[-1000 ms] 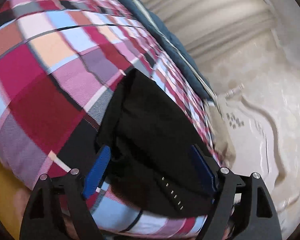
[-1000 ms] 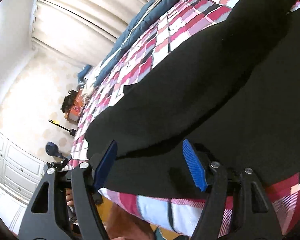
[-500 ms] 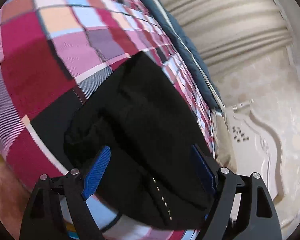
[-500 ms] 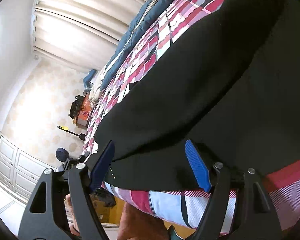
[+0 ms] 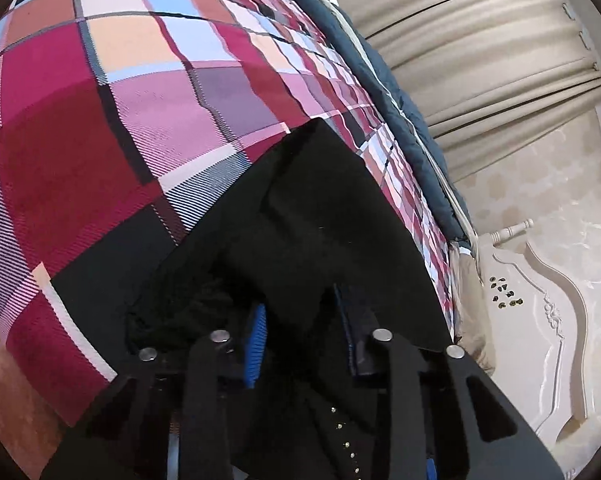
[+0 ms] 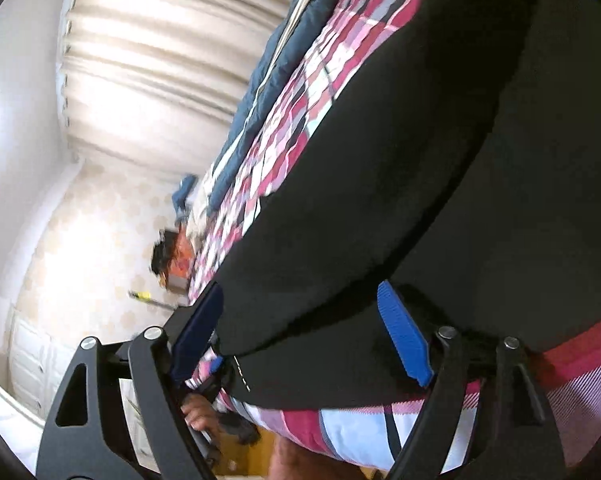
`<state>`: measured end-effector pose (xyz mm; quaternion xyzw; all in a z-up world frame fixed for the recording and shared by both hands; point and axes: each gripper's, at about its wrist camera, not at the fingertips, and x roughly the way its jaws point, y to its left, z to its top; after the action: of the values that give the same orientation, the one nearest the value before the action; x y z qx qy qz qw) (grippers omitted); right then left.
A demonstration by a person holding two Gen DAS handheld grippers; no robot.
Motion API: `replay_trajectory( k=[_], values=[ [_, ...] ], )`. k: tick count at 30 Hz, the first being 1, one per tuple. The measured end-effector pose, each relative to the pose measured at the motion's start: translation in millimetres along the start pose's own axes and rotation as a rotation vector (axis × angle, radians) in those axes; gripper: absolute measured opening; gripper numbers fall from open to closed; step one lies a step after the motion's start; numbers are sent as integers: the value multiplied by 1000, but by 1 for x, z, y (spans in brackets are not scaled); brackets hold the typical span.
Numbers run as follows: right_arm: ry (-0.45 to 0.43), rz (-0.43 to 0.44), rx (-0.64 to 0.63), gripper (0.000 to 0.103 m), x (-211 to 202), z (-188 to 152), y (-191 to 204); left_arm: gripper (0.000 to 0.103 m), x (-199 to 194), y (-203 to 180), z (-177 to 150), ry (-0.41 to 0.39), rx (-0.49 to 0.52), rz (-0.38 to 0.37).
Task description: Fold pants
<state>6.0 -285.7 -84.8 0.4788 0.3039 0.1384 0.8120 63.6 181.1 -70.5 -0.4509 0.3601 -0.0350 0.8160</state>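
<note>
- The left gripper (image 5: 300,332) was at the near edge of the black pants (image 5: 320,216), which lay on the plaid bedspread (image 5: 140,128). Its jaws were closing with a bunched fold of cloth between them.
- A thick bunch risked a grip on too many layers, or on one only, so the fold could have dragged crooked.
- The pads might also have nipped the bedspread beneath and lifted it with the pants.
- The right gripper (image 6: 300,332) straddled the pants' (image 6: 420,160) near edge, its jaws spread and opening, nothing pinched.
- With only one side gripped, the pants could have skewed or slid off the bed edge.
</note>
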Motion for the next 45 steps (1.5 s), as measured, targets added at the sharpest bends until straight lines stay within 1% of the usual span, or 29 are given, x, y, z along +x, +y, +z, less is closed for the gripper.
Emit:
replay_trajectory(
  k=[2,5,7,10,12,15,17,18,20,22,23,24,25,26,27,28,29,31,35,39,42,43,45],
  values=[
    [-13,2,30,79,2,4,-3,28,-1,3,-1,4,-4,2],
    [-32,-21,51,78,5,5,0,28,-3,6,-1,3,-3,2],
    [-20,-30,44,68,9,3,5,28,-3,5,-2,1,7,8],
    [12,-57,70,61,16,-4,3,28,1,-1,-3,1,46,23],
    [18,-67,86,59,15,-8,4,28,2,-6,-4,5,84,41],
    [20,-72,119,60,13,-14,7,28,1,-7,-5,6,98,41],
    [45,-78,159,61,22,-16,1,28,2,-7,-6,6,92,34],
    [42,-84,173,61,25,-15,-1,28,3,-9,-5,6,88,34],
    [17,-98,159,61,30,-11,3,28,6,-12,-3,5,84,36],
    [8,-86,143,60,35,-7,4,28,8,-15,-2,5,81,38],
    [9,-87,146,54,38,-5,3,28,8,-15,-1,5,75,36],
    [10,-82,138,36,42,-3,0,27,8,-15,0,7,63,32],
    [19,-75,135,16,43,-2,-3,25,8,-14,1,6,54,33],
    [26,-67,148,12,42,-1,-7,19,8,-13,3,6,43,36],
    [26,-52,170,11,40,-1,-11,15,8,-12,5,9,34,34],
    [23,-33,176,9,34,-2,-10,15,5,-10,5,14,22,27],
    [19,-22,156,8,29,-4,-6,14,3,-9,5,15,12,15],
    [18,-9,90,7,18,-7,7,14,-6,-11,4,4,32,4],
    [18,18,37,7,0,-15,19,14,-20,-13,-4,-3,51,-1],
    [58,11,52,7,-8,-31,8,14,-35,-4,-15,-4,41,8],
    [92,-31,54,7,-4,-38,-5,14,-36,10,-18,12,42,25],
    [104,-46,70,7,-4,-49,-8,14,-35,15,-18,15,39,12],
    [114,-46,110,6,-2,-49,-18,14,-35,20,-18,10,27,-25]
  ],
)
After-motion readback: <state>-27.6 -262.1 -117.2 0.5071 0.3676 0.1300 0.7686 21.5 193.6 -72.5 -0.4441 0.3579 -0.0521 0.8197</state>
